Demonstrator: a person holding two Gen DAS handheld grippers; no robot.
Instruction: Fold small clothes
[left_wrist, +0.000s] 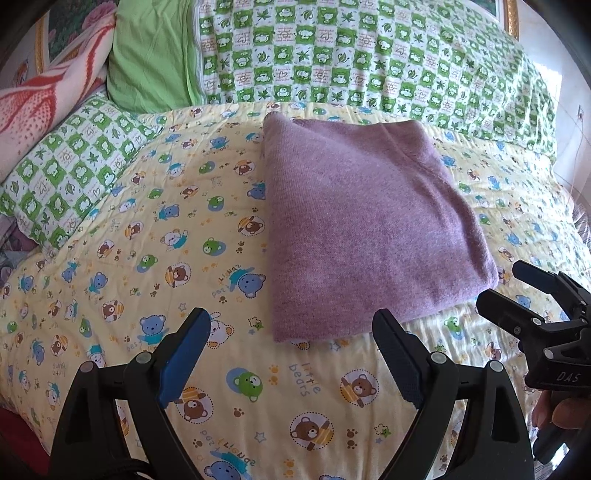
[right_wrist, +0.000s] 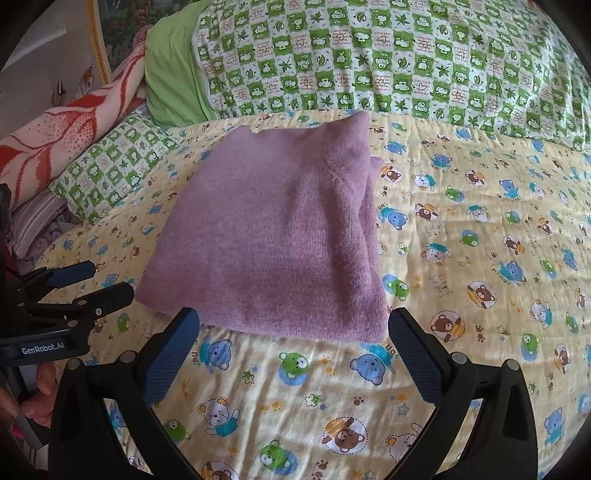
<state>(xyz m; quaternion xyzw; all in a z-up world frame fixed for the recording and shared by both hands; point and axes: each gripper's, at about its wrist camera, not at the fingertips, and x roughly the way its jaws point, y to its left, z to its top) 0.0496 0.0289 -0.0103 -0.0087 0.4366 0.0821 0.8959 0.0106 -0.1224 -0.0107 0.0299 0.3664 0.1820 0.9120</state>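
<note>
Purple knit, already folded into a thick rectangular pad, is the task's thing: the sweater (left_wrist: 365, 218) lies flat on the bear-print quilt (left_wrist: 147, 258), just ahead of both my tongs and touching neither. My left gripper (left_wrist: 291, 354) hovers off its near left corner, fingers spread wide with nothing between them; my right gripper (right_wrist: 295, 354) hovers before its near edge, likewise spread and empty. In the right wrist view the sweater (right_wrist: 273, 236) sits almost squarely ahead, its near edge spanning the gap between my right fingers. In the left wrist view it sits ahead and to the right. I judge the right gripper the nearer and better centred of the two. The long axis of the pad runs away from me, toward the green checked bedding (left_wrist: 369, 55) at the far side.

The right view shows what the left does not: a diagonal seam and stacked layers along the pad's right edge, with a ragged far left corner. The left view shows instead the clean folded left edge and the rounded near right corner beside my right gripper (left_wrist: 532, 306). Each view also catches the other tool at its margin, the left gripper (right_wrist: 92, 284) appearing at the pad's near left corner.

Folding looks nearly or wholly done. Any further move, in my judgement, turns on reaching forward to that near edge.
</note>
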